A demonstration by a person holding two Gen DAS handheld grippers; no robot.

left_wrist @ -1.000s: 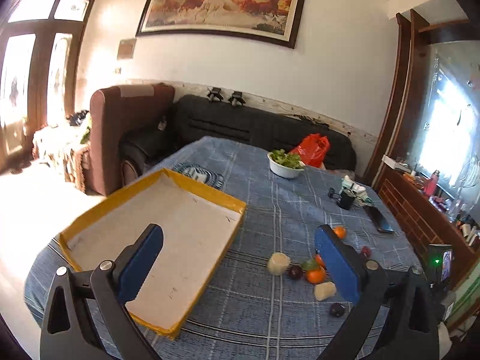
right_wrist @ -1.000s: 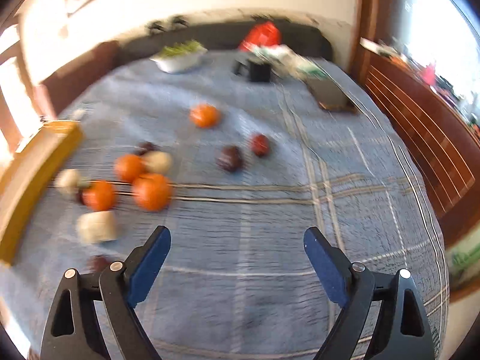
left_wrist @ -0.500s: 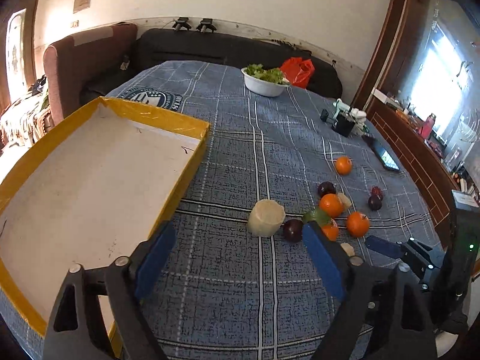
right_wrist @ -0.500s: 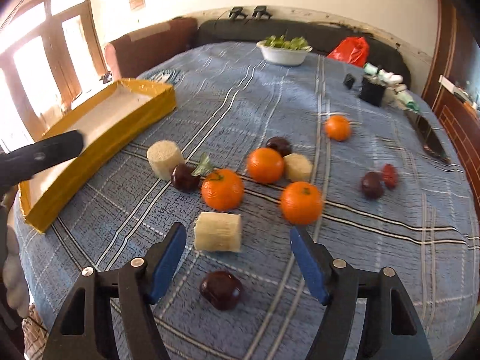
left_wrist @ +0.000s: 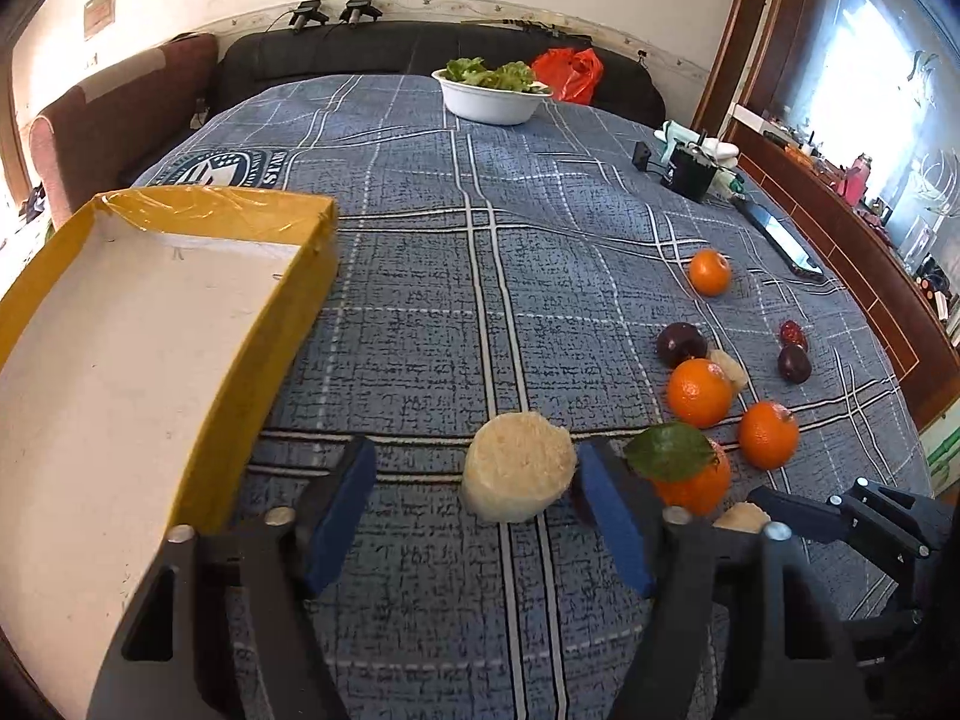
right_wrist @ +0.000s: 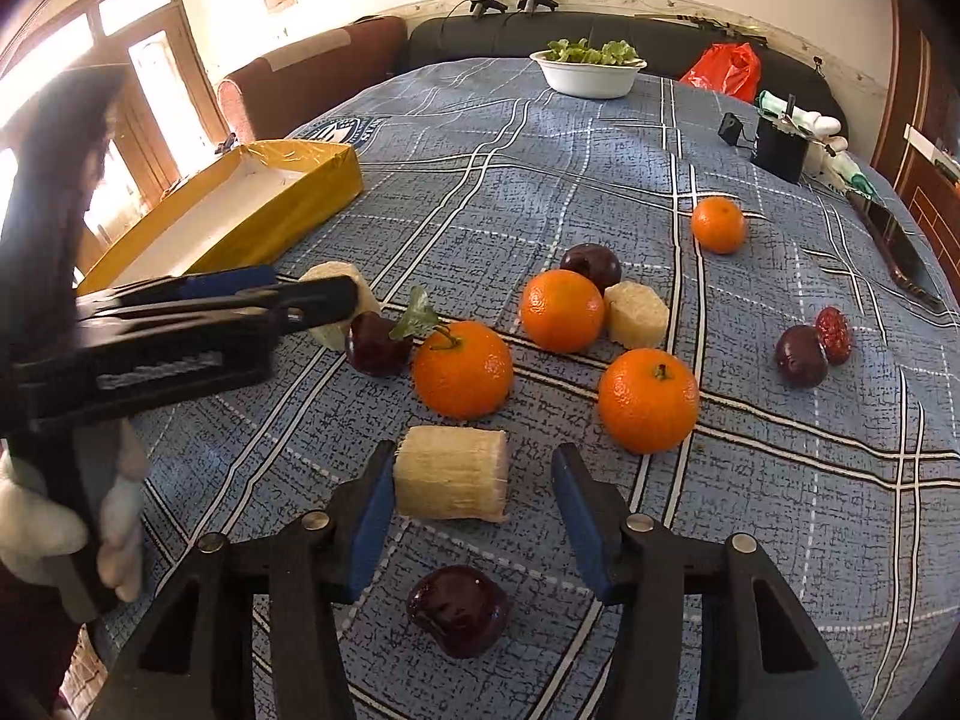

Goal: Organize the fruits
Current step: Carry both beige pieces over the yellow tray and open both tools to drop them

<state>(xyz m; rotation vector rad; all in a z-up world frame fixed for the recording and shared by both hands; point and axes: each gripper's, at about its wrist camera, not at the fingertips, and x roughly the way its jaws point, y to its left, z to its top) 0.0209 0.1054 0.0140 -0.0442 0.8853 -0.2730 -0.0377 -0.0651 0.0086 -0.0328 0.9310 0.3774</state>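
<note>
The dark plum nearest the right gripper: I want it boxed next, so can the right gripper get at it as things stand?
Probably, but not right away. The dark plum lies bare under the right gripper, whose closing jaws bracket the pale cut chunk without yet clamping it.

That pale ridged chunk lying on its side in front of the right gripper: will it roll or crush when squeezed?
The pale chunk lies on its curved side, so a nudge may roll it. Its ridged, fibrous surface should grip well rather than slip. It looks fairly stiff, though that is uncertain. The right gripper is not yet clamped on it.
</note>
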